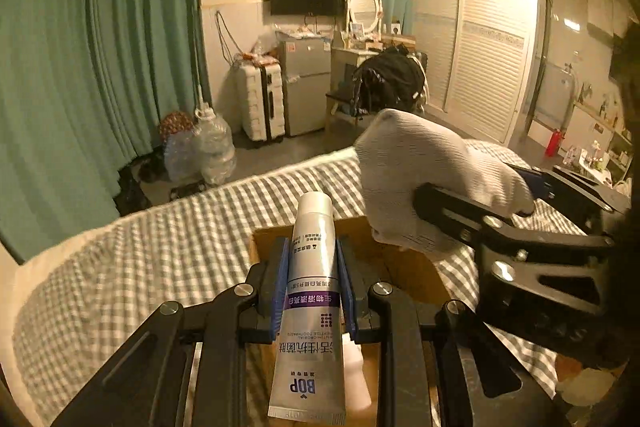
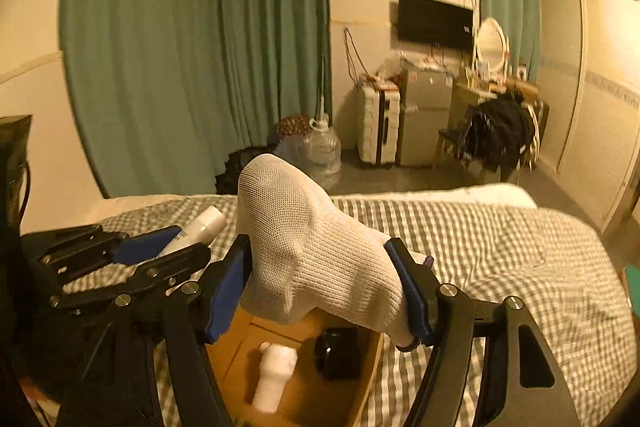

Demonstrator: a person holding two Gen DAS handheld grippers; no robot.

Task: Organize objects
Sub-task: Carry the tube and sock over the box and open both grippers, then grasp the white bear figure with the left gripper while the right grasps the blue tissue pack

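My left gripper (image 1: 312,259) is shut on a silver BOP toothpaste tube (image 1: 310,307), held cap-forward above an open cardboard box (image 1: 400,267) on the bed. The tube also shows in the right wrist view (image 2: 202,227), with the left gripper (image 2: 160,251) around it. My right gripper (image 2: 320,267) is shut on a white knitted glove (image 2: 316,259), held over the same box (image 2: 248,339). The glove shows in the left wrist view (image 1: 420,179) too. In the box lie a white bottle (image 2: 274,375) and a black jar (image 2: 338,353).
The box sits on a bed with a grey checked cover (image 2: 500,247). Beyond the bed are green curtains (image 1: 100,67), water jugs (image 1: 212,147), a white suitcase (image 1: 260,99), a small fridge (image 1: 306,83) and a white wardrobe (image 1: 480,39).
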